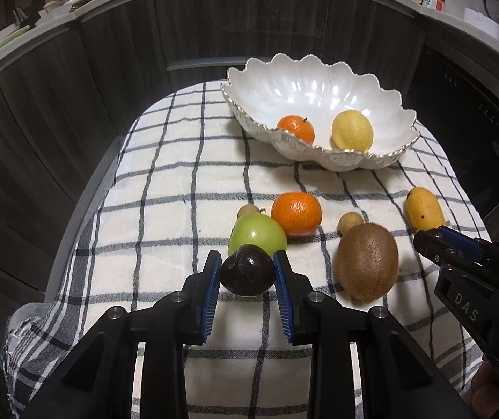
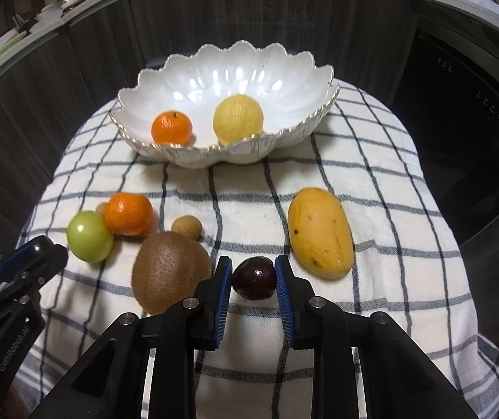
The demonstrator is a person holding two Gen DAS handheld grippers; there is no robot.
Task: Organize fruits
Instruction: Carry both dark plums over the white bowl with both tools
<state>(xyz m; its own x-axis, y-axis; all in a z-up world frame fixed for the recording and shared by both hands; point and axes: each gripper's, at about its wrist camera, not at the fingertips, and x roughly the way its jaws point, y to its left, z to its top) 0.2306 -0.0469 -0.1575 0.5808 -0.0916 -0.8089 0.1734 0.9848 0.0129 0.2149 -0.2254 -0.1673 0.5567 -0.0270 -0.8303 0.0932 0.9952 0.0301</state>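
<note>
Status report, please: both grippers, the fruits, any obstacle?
Left gripper shut on avocado. Right gripper shut on plum. Bowl holds mandarin and lemon. Path to bowl open.

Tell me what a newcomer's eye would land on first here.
First, the white scalloped bowl at the far end of the checked cloth, holding an orange and a lemon. Next, the two claws up close: the left claw shut on a dark avocado, the right claw shut on a dark plum.
</note>
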